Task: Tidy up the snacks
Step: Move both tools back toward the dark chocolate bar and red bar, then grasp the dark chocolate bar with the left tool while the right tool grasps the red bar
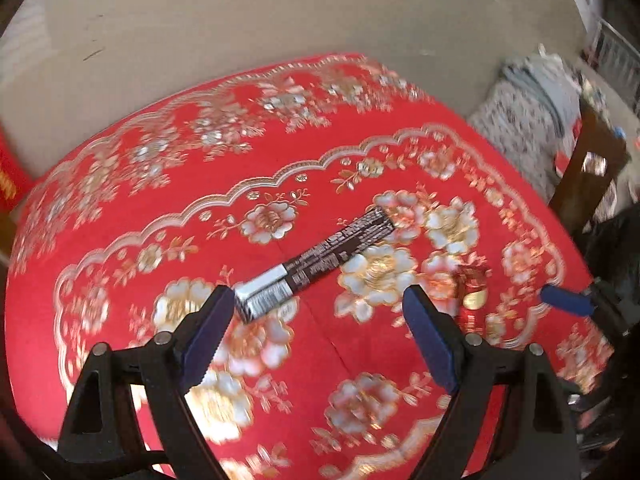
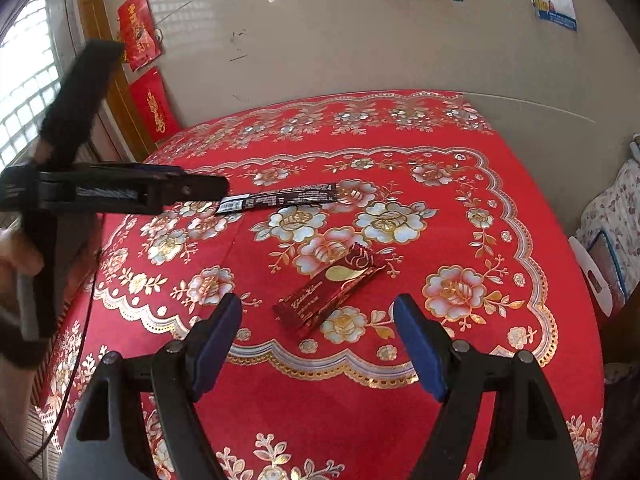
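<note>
Red tablecloth (image 2: 460, 420) with gold and silver flower print, scalloped border, covers a table set against a beige wall (image 2: 340, 40).

Snack items: one long dark-brown bar wrapper (image 1: 316, 262), white at one end, lying flat and diagonal near the cloth's middle; one dark red snack packet (image 2: 330, 294) with gold lettering, flat, well apart from the bar.

Left gripper (image 1: 318, 300): jaws wide, empty, poised over the white end of the bar, left fingertip (image 1: 218, 304) just beside it; contact cannot be told.

Right gripper (image 2: 318, 308): jaws wide, empty, packet lying ahead between the fingers.

Surroundings: red paper hangings (image 2: 138, 30) by a window at left; calendar (image 2: 554, 0) on wall; wooden chair (image 1: 588, 176) and patterned bedding (image 1: 516, 120) beside the table.
</note>
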`<action>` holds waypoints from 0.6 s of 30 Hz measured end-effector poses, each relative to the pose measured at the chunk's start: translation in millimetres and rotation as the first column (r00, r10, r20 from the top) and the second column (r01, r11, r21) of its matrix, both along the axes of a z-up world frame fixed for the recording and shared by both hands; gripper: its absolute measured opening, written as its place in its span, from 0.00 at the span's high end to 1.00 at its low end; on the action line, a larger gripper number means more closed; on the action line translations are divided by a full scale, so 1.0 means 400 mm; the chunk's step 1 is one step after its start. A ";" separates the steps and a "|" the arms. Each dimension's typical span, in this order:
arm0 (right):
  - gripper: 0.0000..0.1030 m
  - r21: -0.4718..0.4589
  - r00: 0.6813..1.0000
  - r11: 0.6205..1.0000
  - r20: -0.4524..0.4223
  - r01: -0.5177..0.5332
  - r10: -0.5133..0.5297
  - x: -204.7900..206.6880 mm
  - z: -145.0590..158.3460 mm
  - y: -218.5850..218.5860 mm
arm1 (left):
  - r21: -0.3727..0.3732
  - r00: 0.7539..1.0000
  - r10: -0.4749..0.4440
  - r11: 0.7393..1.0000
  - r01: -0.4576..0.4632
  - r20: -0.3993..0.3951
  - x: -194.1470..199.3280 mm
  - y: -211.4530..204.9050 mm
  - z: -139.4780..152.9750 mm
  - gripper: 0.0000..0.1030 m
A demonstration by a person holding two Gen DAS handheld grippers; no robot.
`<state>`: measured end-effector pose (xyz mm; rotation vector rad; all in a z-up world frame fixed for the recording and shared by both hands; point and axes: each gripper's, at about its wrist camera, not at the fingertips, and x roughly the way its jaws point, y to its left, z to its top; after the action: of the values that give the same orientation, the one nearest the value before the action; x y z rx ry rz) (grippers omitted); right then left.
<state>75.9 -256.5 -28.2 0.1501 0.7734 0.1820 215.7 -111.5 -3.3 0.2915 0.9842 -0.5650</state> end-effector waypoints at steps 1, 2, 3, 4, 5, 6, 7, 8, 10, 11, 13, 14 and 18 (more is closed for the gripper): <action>0.24 0.002 1.000 1.000 0.000 0.001 -0.001 0.004 -0.001 -0.001 | -0.001 1.000 -0.010 1.000 0.010 -0.012 0.013 -0.003 -0.010 0.16; 0.24 0.002 1.000 1.000 -0.001 0.003 -0.003 0.008 -0.001 -0.002 | 0.000 0.999 -0.020 1.000 0.020 -0.033 0.025 -0.005 -0.021 0.16; 0.24 0.001 1.000 1.000 -0.002 0.004 -0.004 0.012 -0.002 -0.003 | -0.008 0.998 -0.035 0.999 0.035 -0.055 0.036 -0.010 -0.029 0.16; 0.24 0.000 1.000 1.000 -0.002 0.006 -0.006 0.016 -0.003 -0.003 | -0.034 0.995 -0.057 0.998 0.054 -0.077 0.045 -0.014 -0.034 0.16; 0.24 0.000 1.000 1.000 -0.004 0.007 -0.007 0.019 -0.006 -0.003 | -0.047 0.993 -0.076 0.996 0.072 -0.088 0.051 -0.019 -0.036 0.16; 0.24 0.000 1.000 1.000 -0.009 0.007 -0.007 0.023 -0.008 -0.004 | -0.038 0.991 -0.095 0.995 0.092 -0.090 0.057 -0.028 -0.040 0.16; 0.24 -0.002 1.000 1.000 -0.014 0.010 -0.010 0.026 -0.011 -0.004 | -0.016 0.990 -0.112 0.994 0.111 -0.083 0.061 -0.037 -0.044 0.16; 0.24 -0.003 1.000 1.000 -0.016 0.012 -0.012 0.028 -0.013 -0.004 | 0.006 0.990 -0.121 0.993 0.121 -0.075 0.065 -0.044 -0.047 0.16; 0.24 -0.003 1.000 1.000 -0.020 0.015 -0.015 0.031 -0.017 -0.006 | 0.039 0.989 -0.136 0.990 0.138 -0.064 0.073 -0.053 -0.053 0.16; 0.24 -0.004 1.000 1.000 -0.022 0.017 -0.017 0.032 -0.018 -0.007 | 0.041 0.988 -0.141 0.989 0.143 -0.067 0.078 -0.054 -0.056 0.16; 0.24 -0.002 1.000 1.000 -0.023 0.020 -0.020 0.034 -0.021 -0.009 | 0.052 0.984 -0.158 0.985 0.162 -0.076 0.086 -0.059 -0.065 0.16; 0.24 0.002 0.999 1.000 -0.025 0.022 -0.022 0.035 -0.022 -0.011 | 0.062 0.982 -0.170 0.983 0.174 -0.077 0.088 -0.061 -0.070 0.16; 0.24 -0.001 0.999 1.000 -0.028 0.023 -0.023 0.043 -0.026 -0.010 | 0.094 0.978 -0.196 0.975 0.203 -0.077 0.091 -0.068 -0.085 0.16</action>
<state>93.3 -260.6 -38.6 0.1610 0.7997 0.1579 252.2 -138.6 -37.4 0.4684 1.0576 -0.7122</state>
